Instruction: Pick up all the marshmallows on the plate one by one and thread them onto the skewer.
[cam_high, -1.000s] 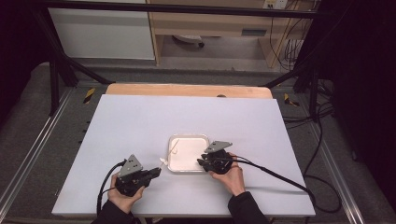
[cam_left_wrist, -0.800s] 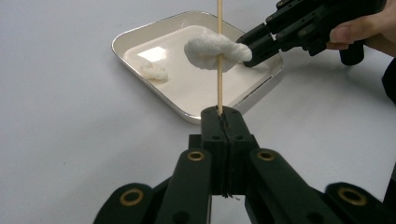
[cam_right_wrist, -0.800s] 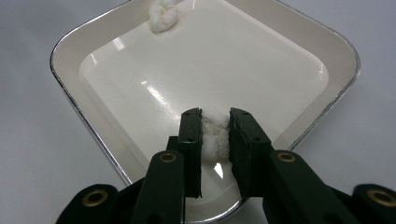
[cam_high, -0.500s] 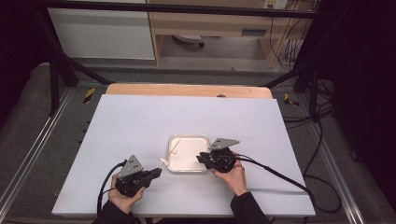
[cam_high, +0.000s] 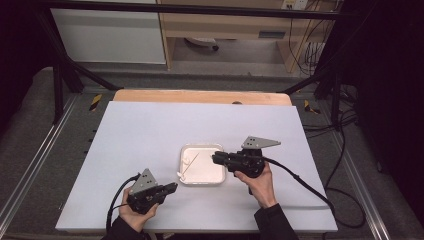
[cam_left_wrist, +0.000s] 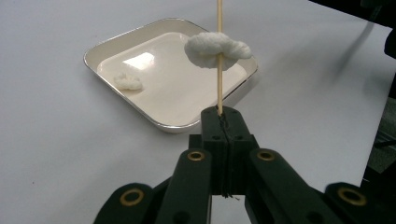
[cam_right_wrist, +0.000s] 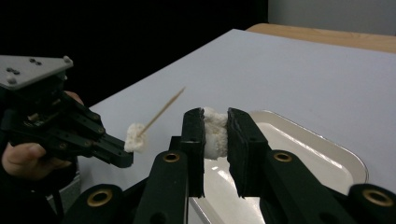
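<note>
My left gripper (cam_left_wrist: 219, 114) is shut on the base of a thin wooden skewer (cam_left_wrist: 219, 88). The skewer points up over the tray, with a white fluffy piece (cam_left_wrist: 217, 49) threaded on it. In the high view this gripper (cam_high: 172, 187) sits at the front left, and its skewer (cam_high: 191, 161) slants over the white square tray (cam_high: 205, 172). My right gripper (cam_right_wrist: 215, 126) is shut on a second white soft piece (cam_right_wrist: 215, 137) and holds it above the tray's right side (cam_high: 215, 159). A small white lump (cam_left_wrist: 127, 81) lies in the tray.
The tray (cam_left_wrist: 88, 58) stands on a pale table sheet with wide bare room to the left and back. A wooden strip (cam_high: 200, 96) runs along the far edge. Cables trail from both grippers toward the front. Dark frame rails flank the table.
My right gripper has risen off the tray with the white piece between its jaws and moved slightly toward the back. The left gripper and skewer have stayed put.
</note>
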